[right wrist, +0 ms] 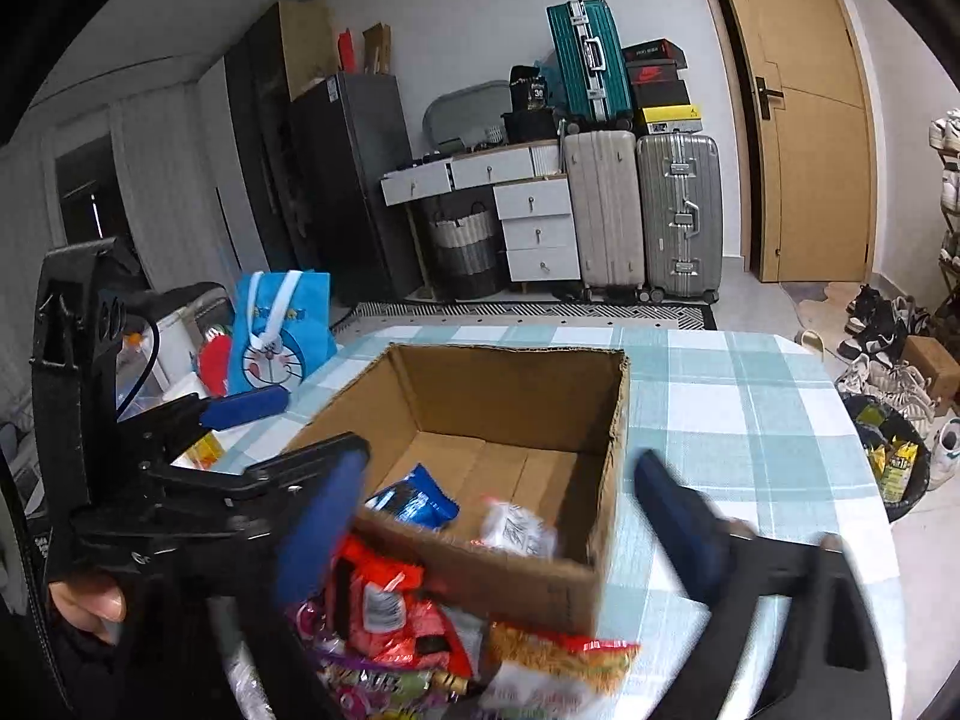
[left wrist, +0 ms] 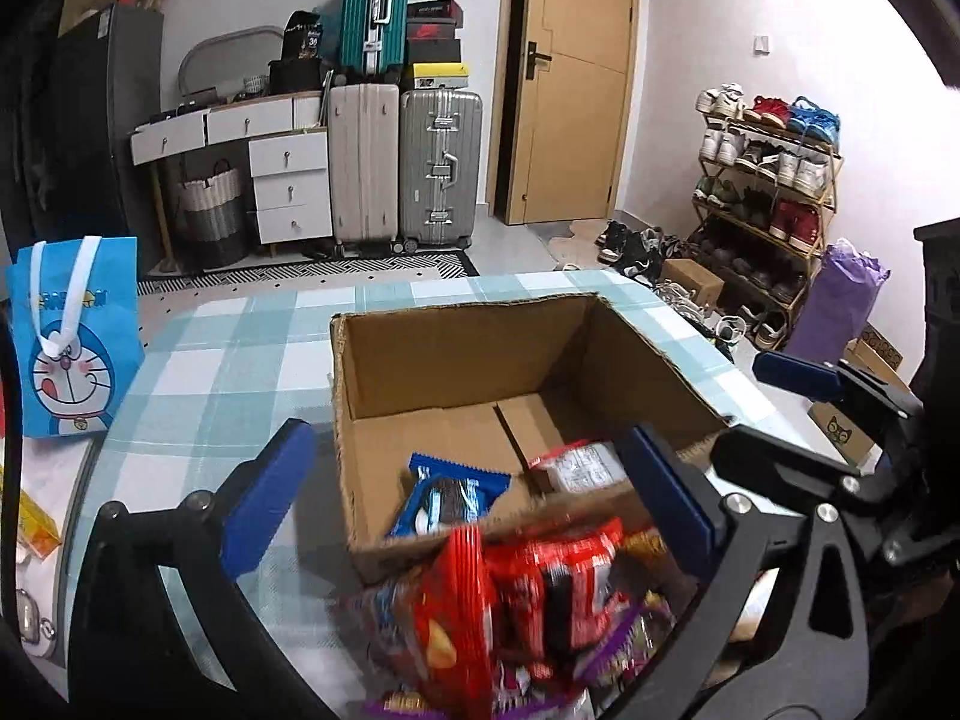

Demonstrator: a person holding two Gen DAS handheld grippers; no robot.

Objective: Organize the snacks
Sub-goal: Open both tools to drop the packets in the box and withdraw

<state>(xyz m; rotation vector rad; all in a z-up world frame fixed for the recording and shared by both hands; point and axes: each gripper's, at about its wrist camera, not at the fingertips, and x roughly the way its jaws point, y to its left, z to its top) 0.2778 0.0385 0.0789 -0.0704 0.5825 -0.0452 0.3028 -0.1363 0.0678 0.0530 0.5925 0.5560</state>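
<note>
Both grippers, left gripper and right gripper, spread wide over the cardboard box.

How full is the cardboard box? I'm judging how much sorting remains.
Nearly empty: the cardboard box holds only a blue packet and a white packet on bare floor; the snack pile lies outside.

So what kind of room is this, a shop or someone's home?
Most likely a lived-in room at home, not a shop: suitcases stacked by the door, a crowded shoe rack, and a table under a checked cloth holding a cardboard box.
</note>
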